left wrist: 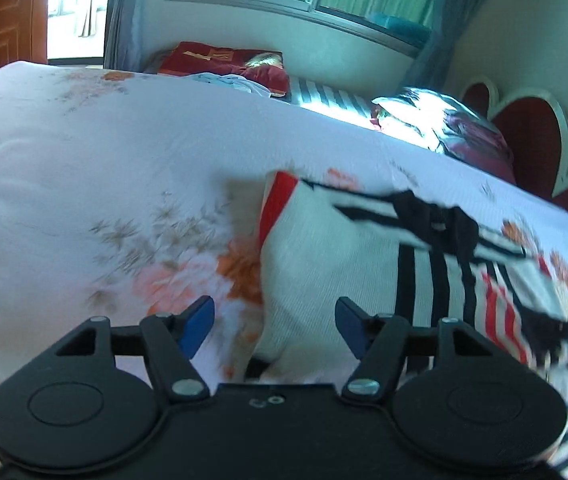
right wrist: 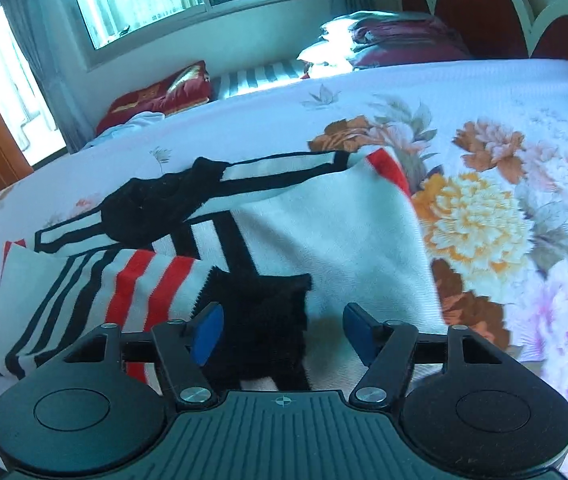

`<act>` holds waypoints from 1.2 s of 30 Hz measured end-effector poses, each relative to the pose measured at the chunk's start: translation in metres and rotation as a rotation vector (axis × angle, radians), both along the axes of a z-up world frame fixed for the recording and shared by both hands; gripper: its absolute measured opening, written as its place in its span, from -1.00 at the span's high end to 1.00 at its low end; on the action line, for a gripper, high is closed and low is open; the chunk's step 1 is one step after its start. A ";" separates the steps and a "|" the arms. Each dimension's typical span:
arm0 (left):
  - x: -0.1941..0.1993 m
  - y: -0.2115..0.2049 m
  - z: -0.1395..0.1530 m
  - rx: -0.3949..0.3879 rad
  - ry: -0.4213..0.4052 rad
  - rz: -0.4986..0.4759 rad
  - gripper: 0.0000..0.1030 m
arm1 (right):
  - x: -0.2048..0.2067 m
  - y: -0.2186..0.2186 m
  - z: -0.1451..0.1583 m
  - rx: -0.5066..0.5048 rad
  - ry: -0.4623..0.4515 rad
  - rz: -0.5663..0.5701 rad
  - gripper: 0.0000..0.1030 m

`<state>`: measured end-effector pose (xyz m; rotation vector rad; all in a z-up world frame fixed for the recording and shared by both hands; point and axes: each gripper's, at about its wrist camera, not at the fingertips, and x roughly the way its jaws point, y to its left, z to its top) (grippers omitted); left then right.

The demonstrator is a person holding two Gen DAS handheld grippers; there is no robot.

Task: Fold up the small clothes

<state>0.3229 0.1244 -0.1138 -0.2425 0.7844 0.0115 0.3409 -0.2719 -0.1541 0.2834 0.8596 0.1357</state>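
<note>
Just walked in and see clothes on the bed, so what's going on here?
A person with a handheld gripper in each hand is folding a small white knit garment with black and red stripes on the floral bedsheet. The garment lies partly folded, a striped sleeve laid across it. The left gripper and right gripper are both open above the cloth, their blue fingers pinching nothing.
</note>
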 end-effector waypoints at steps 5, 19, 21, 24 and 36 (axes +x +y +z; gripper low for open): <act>0.049 -0.008 -0.018 -0.036 0.033 0.019 -0.12 | 0.015 -0.002 -0.007 0.050 0.030 -0.013 0.38; 0.111 0.008 -0.042 -0.034 0.007 0.155 0.63 | 0.004 0.014 0.014 -0.150 -0.178 -0.004 0.90; 0.115 0.006 -0.045 -0.018 0.011 0.162 0.60 | 0.012 0.015 -0.003 -0.187 -0.094 -0.003 0.93; 0.116 0.002 -0.045 0.012 0.004 0.156 0.52 | 0.012 0.014 -0.013 -0.184 -0.068 0.001 0.92; 0.070 -0.034 -0.014 0.056 -0.004 0.061 0.42 | 0.009 0.026 0.021 -0.133 -0.134 0.036 0.89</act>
